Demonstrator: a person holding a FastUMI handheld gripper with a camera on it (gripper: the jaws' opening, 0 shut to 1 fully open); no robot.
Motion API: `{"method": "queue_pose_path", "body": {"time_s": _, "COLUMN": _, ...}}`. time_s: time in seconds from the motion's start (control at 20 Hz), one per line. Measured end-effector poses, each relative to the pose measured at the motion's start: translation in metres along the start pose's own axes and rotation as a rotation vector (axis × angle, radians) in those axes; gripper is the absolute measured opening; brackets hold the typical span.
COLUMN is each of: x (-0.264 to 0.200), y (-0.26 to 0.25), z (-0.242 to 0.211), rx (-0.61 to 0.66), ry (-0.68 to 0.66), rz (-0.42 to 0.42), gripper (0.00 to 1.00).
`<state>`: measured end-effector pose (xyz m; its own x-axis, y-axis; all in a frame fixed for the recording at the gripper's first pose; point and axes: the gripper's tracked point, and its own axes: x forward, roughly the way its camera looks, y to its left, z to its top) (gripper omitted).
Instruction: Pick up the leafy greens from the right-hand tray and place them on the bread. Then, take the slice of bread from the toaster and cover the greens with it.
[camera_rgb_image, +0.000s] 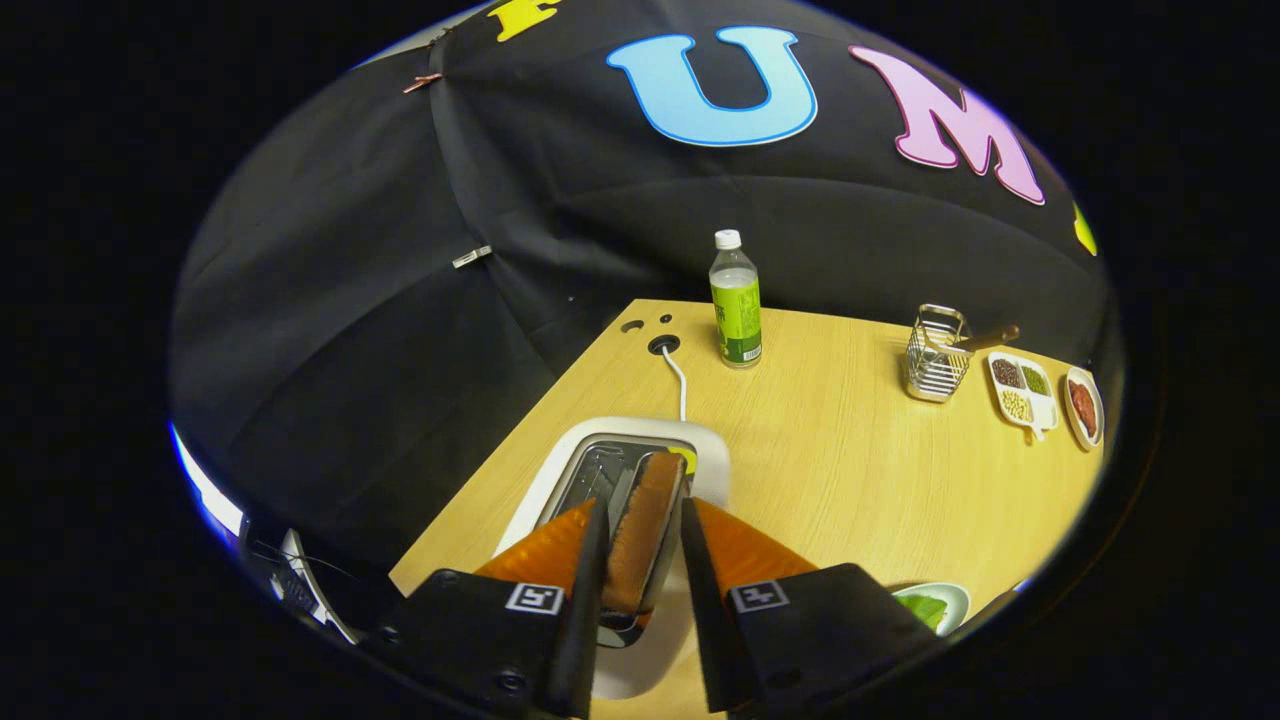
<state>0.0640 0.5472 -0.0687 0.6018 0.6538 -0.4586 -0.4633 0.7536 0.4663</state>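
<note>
**Reaching for the toaster slice**

Hovering over the toaster (620, 470), the gripper (643, 525) has its fingers apart, one on each side of the bread (640, 530) that stands upright in the right-hand slot. There is a gap on the right side; whether the left finger touches the crust I cannot tell. Not yet gripped.

Step in hand, by my reading: the second one, taking the slice out. A dish with greens (925, 608) sits on the tabletop (850, 470) to the right of the toaster, partly hidden by the right finger.

Beyond the toaster: its cord (678, 380), a bottle (736, 300). Far right of it: a wire rack (936, 355) and small trays (1025, 390).

Next move calls for closing on the slice's broad faces, then a straight lift clear of the slot. Risk: a skewed pull could jam it.
</note>
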Motion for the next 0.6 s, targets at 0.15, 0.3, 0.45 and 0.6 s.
{"method": "queue_pose_path", "body": {"time_s": 0.15, "x": -0.001, "y": 0.000, "z": 0.001, "rx": 0.007, "ry": -0.001, "rz": -0.011, "gripper": 0.17}}
{"method": "queue_pose_path", "body": {"time_s": 0.3, "x": -0.011, "y": 0.006, "z": 0.005, "rx": -0.005, "ry": -0.020, "rz": 0.001, "gripper": 0.17}}
{"method": "queue_pose_path", "body": {"time_s": 0.45, "x": -0.028, "y": 0.008, "z": 0.021, "rx": -0.005, "ry": -0.060, "rz": 0.016, "gripper": 0.17}}
{"method": "queue_pose_path", "body": {"time_s": 0.6, "x": -0.053, "y": 0.010, "z": 0.039, "rx": -0.009, "ry": -0.103, "rz": 0.041, "gripper": 0.17}}
